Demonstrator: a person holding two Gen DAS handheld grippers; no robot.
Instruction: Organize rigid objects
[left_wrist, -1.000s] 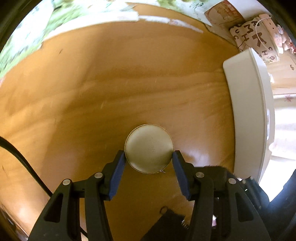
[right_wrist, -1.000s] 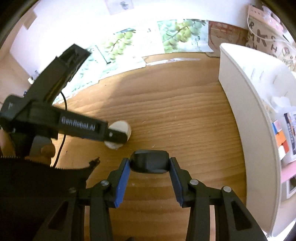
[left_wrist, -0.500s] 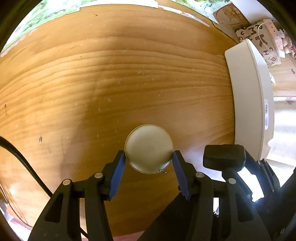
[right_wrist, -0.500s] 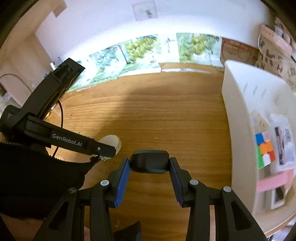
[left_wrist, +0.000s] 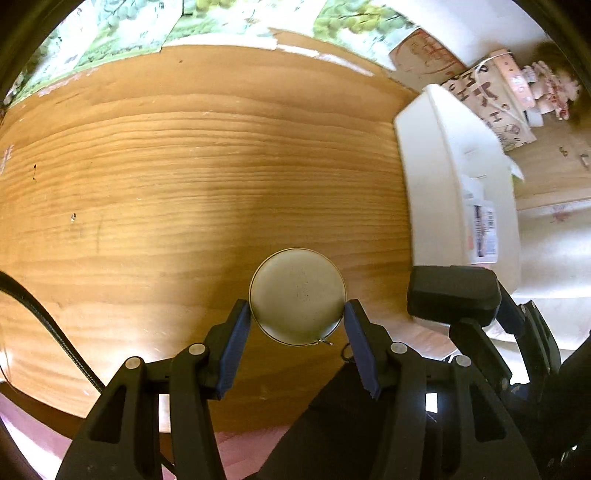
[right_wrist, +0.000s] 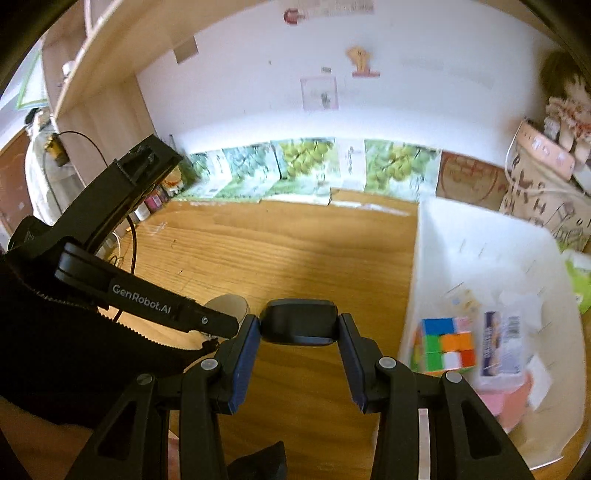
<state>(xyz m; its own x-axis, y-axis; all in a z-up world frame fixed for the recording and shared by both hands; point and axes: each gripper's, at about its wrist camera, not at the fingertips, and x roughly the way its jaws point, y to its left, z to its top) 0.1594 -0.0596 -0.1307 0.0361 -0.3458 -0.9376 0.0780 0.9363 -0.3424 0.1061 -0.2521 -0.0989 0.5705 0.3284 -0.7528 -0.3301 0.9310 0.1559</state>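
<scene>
My left gripper (left_wrist: 298, 314) is shut on a round cream-coloured disc (left_wrist: 297, 296), held above the wooden desk (left_wrist: 184, 184). The same disc (right_wrist: 229, 306) shows partly behind the left gripper's black arm (right_wrist: 147, 302) in the right wrist view. My right gripper (right_wrist: 298, 325) is shut on a black rounded block (right_wrist: 298, 321), also seen as the black block (left_wrist: 453, 293) at the right of the left wrist view. Both are lifted over the desk, left of the white bin (right_wrist: 480, 258).
The white bin (left_wrist: 428, 155) holds a colourful puzzle cube (right_wrist: 443, 349), a printed packet (right_wrist: 500, 343) and pink paper. Grape posters (right_wrist: 306, 166) line the wall behind the desk. A black cable (left_wrist: 48, 325) crosses the desk's left side. A patterned bag (right_wrist: 543, 199) stands behind the bin.
Both grippers have risen and tilted up, keeping hold of the disc and the black block. The bin's contents and the back wall have come into view.
</scene>
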